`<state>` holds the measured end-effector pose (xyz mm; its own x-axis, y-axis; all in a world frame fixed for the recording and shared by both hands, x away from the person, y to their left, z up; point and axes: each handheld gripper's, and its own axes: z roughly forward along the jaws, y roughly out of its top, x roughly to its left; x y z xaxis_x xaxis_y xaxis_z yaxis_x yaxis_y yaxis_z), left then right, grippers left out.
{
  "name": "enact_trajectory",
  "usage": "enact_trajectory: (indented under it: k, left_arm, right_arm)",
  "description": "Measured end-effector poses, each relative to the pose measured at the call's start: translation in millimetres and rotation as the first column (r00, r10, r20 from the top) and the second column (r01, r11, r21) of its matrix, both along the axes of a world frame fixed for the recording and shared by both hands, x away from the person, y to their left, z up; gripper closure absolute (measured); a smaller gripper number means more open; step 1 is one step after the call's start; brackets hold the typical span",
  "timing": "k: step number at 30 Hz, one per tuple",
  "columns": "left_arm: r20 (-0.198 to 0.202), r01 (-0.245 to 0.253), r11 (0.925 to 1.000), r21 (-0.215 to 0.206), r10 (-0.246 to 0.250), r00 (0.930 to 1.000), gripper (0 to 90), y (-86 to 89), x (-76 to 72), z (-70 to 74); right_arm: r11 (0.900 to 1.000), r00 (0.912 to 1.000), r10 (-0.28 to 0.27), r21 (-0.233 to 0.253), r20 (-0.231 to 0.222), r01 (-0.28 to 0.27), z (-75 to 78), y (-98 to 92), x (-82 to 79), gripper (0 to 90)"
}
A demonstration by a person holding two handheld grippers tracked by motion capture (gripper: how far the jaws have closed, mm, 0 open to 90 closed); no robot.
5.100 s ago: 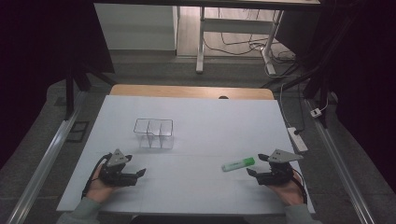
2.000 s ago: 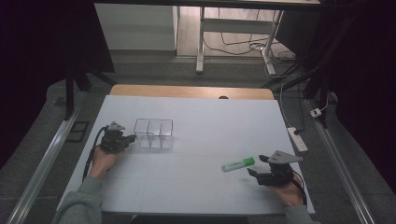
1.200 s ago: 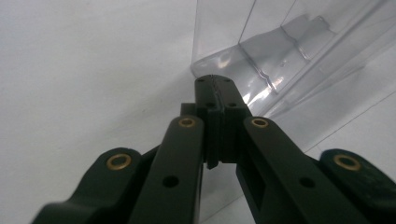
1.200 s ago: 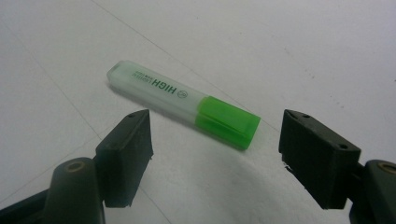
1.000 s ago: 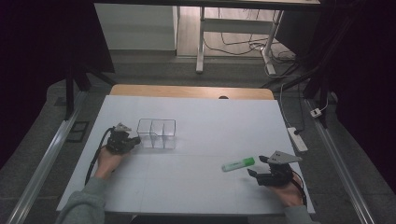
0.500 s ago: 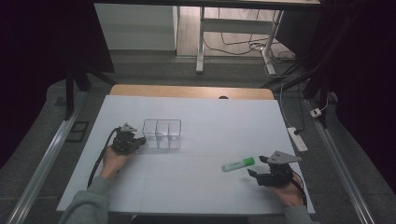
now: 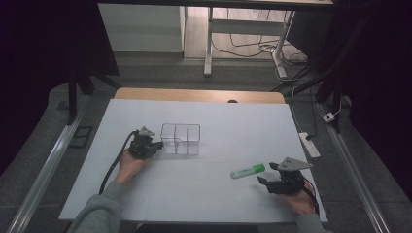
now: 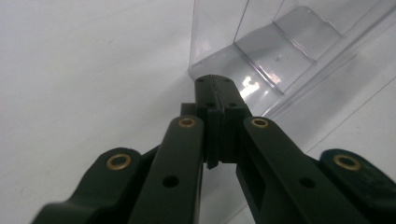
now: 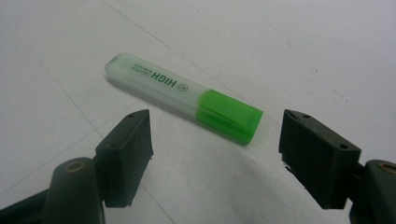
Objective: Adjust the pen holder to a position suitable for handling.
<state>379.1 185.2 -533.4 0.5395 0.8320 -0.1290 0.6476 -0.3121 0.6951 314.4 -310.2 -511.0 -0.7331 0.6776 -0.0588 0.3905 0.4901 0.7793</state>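
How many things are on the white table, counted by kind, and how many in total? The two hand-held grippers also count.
Clear plastic divided organiser box: 1
Green highlighter pen with translucent body: 1
Black two-jaw grippers: 2, the left gripper and the right gripper
Total: 4

White table bears clear organizer and green highlighter.
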Motion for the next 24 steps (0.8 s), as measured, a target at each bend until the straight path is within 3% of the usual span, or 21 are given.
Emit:
enact_trajectory:
  k: [24]
  left_arm:
    - [-0.025, 0.095, 0.9951, 0.026, -0.095, 0.9952, 89.0, -48.2, 10.8, 2.4]
  right_arm:
    - [1.0, 1.0, 0.003, -0.002, 0.002, -0.003, -0.2, -1.0, 0.0, 25.9]
